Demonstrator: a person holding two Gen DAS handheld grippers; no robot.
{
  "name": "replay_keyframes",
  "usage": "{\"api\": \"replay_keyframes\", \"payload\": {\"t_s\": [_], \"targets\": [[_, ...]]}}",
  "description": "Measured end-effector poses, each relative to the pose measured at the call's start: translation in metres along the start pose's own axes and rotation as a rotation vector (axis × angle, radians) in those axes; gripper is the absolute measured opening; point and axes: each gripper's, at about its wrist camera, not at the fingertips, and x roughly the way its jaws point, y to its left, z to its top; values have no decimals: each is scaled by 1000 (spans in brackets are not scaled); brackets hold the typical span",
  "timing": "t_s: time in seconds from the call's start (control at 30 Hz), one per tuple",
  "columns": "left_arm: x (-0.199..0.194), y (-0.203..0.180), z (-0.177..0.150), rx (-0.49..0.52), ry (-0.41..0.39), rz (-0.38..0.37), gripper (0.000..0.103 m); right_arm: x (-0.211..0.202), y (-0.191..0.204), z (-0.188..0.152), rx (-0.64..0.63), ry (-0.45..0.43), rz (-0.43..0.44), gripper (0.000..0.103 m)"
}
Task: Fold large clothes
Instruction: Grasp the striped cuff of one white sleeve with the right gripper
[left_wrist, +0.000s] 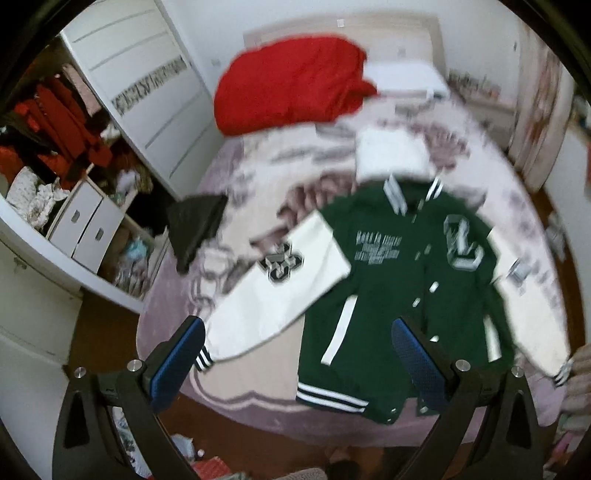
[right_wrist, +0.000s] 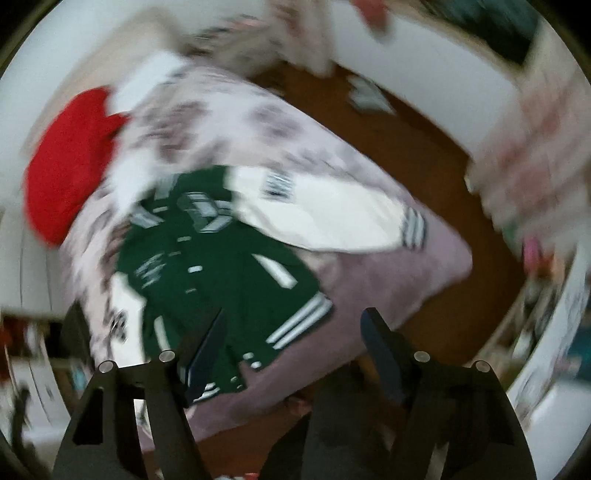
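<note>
A green varsity jacket (left_wrist: 406, 280) with white sleeves lies spread face up on the bed, sleeves out to both sides. Its left white sleeve (left_wrist: 280, 280) carries a black patch. My left gripper (left_wrist: 295, 332) is open and empty, held above the jacket's hem and left cuff. In the blurred right wrist view the same jacket (right_wrist: 221, 273) lies below, its white sleeve (right_wrist: 325, 214) stretched to the right. My right gripper (right_wrist: 295, 325) is open and empty above the hem corner and the bed's edge.
A red garment (left_wrist: 291, 85) is heaped at the bed's head next to a white pillow (left_wrist: 402, 77). A dark folded item (left_wrist: 195, 225) lies at the bed's left edge. An open wardrobe (left_wrist: 74, 147) stands left. Brown floor (right_wrist: 424, 155) surrounds the pink bedspread (right_wrist: 369, 280).
</note>
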Motion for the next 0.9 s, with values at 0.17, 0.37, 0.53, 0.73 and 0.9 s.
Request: {"api": "replay_keyframes", "payload": {"t_s": [0.17,0.37,0.53,0.73,0.9], "targets": [[82,-54,-14,39,123,43,103,143,-116,36,314,100,62,78],[171,-124,-26,64,215,76,103,302,-210,67,610,98,225,78],[207,-192,-12,105,238,49,103,365,-233,86,748,-13,365,87],[209,-289,23,196,178,-80,103,343,-235,117,732,-180,452,22],[223,-349,55,243,169,-167,103,315,-243,203,630,-272,463,16]]}}
